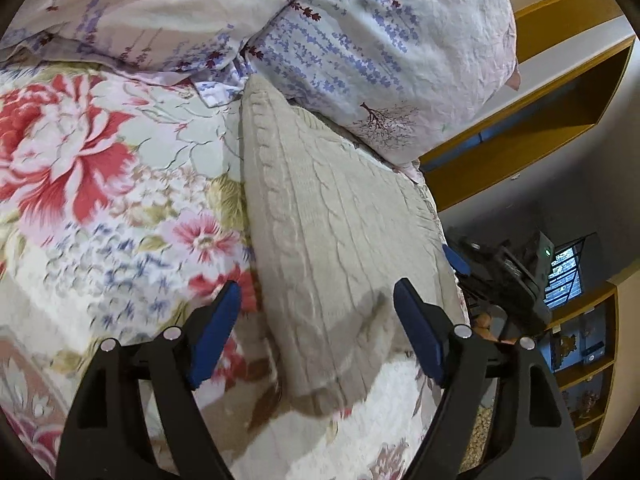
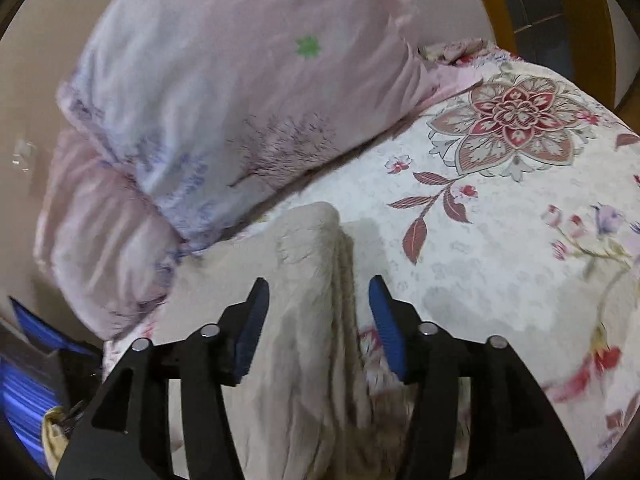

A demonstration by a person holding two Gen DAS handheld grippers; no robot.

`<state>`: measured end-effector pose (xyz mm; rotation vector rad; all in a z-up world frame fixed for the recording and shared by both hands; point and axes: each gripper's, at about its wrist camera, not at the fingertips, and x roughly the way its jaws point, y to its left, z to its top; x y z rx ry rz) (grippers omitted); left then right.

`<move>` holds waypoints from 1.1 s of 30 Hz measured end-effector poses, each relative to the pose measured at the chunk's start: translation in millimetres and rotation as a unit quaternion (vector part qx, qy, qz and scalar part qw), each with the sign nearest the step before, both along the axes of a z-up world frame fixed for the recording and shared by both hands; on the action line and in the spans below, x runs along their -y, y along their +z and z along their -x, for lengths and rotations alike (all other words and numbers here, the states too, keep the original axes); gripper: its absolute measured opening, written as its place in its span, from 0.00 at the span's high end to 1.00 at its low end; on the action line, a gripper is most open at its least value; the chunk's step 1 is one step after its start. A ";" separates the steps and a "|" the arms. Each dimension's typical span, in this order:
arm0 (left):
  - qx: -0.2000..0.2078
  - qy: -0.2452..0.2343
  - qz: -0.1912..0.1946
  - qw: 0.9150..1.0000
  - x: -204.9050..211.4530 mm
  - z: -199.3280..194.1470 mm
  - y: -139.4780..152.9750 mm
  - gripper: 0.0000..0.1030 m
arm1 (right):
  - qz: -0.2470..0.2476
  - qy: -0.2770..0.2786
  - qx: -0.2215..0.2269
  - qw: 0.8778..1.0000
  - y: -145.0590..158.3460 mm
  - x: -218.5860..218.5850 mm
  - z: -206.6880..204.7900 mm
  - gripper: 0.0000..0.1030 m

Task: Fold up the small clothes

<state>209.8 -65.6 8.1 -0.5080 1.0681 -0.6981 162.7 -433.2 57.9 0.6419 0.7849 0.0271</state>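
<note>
A beige cable-knit garment (image 1: pixel 328 240) lies folded flat on the floral bedspread (image 1: pixel 100 200), its far end against the pillows. My left gripper (image 1: pixel 316 320) is open just above its near end, holding nothing. In the right wrist view the same garment (image 2: pixel 308 320) shows a layered folded edge. My right gripper (image 2: pixel 318 320) is open, its fingers astride that edge, holding nothing. The right gripper also shows in the left wrist view (image 1: pixel 500 276) at the garment's right side.
Two pale floral pillows (image 1: pixel 360 40) (image 2: pixel 224 100) lie at the head of the bed. Yellow wooden shelves (image 1: pixel 580 340) and a window (image 1: pixel 564 276) stand to the right. The bedspread (image 2: pixel 500 240) extends to the right of the garment.
</note>
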 end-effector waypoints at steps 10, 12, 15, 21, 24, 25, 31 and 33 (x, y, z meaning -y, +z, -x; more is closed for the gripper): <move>-0.018 -0.010 -0.001 1.000 -6.0 27.9 -6.3 0.31 | -0.016 0.053 0.002 0.998 -9.4 -13.7 57.0 0.48; -0.021 -0.015 -0.005 1.000 -2.5 31.3 -7.4 0.33 | -0.012 0.063 0.000 0.998 -12.0 -19.2 62.0 0.48; -0.028 -0.018 -0.011 0.999 3.0 33.6 -11.5 0.47 | -0.001 0.079 -0.008 0.997 -17.7 -29.6 67.7 0.66; 0.002 -0.047 -0.030 0.998 9.2 39.2 -7.3 0.82 | 0.040 0.067 0.047 0.996 5.8 -37.5 80.3 0.91; 0.013 -0.055 -0.027 0.998 3.7 42.3 -4.1 0.84 | 0.071 0.051 0.057 0.995 18.1 -31.1 87.2 0.92; 0.014 -0.056 -0.029 0.998 1.4 44.1 -6.4 0.85 | 0.080 0.048 0.043 0.995 13.6 -30.8 85.6 0.92; 0.002 -0.054 -0.034 0.998 -0.1 41.5 -17.9 0.85 | 0.065 0.030 -0.039 0.997 -35.2 -22.3 78.2 0.92; 0.004 -0.058 -0.037 0.998 1.9 40.2 -11.9 0.81 | 0.062 0.041 -0.042 0.996 -30.1 -23.9 76.6 0.90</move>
